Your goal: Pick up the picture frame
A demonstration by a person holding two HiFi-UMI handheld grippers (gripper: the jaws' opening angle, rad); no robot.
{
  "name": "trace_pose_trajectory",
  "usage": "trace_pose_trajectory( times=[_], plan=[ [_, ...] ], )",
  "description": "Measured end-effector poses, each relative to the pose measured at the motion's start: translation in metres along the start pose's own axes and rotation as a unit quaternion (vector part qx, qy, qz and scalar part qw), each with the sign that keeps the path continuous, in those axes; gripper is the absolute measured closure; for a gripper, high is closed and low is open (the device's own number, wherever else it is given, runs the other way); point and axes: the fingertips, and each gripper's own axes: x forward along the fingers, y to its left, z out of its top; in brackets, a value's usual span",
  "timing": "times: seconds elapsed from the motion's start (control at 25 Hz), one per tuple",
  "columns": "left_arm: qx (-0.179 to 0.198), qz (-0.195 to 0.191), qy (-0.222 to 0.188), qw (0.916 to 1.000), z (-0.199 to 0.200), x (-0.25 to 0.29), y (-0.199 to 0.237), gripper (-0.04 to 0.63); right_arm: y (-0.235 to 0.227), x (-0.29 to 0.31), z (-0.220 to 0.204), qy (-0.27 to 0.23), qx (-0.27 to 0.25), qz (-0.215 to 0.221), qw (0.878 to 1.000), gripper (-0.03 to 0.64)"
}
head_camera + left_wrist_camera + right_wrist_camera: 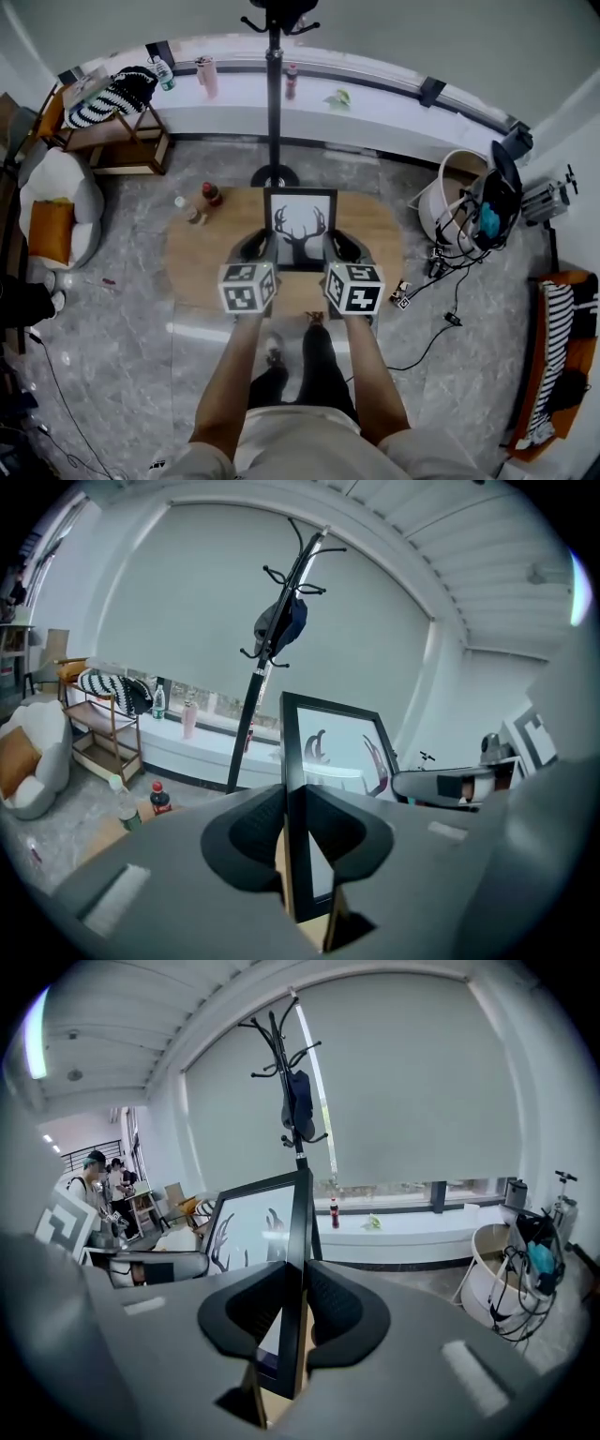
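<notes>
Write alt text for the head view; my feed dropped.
A black picture frame with an antler print is clamped by the left gripper on its left edge and the right gripper on its right edge, over a wooden table. A cola bottle and a clear bottle stand at the table's far left, and a coat stand is behind it.

Left hand-held gripper (298, 850) clamps picture frame (330, 761) edge.
</notes>
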Motion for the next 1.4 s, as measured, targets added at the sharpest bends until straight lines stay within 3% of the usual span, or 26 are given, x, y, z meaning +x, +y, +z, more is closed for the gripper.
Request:
trace_pose_trajectory(
  times=[0.52,0.96,1.4],
  plan=[
    [0.067,-0.016,-0.107,0.9918,0.114,-0.1,-0.038,0.518,0.058,-0.098,0.102,-0.113,-0.036,0.005,0.993,0.541],
    [0.1,-0.016,-0.213,0.9718,0.186,-0.197,-0.069,0.518,0.113,-0.186,0.167,-0.21,-0.086,0.028,0.973,0.54],
    [0.15,-0.009,-0.27,0.951,0.218,-0.255,-0.103,0.518,0.131,-0.245,0.191,-0.258,-0.102,0.042,0.96,0.54]
  ],
)
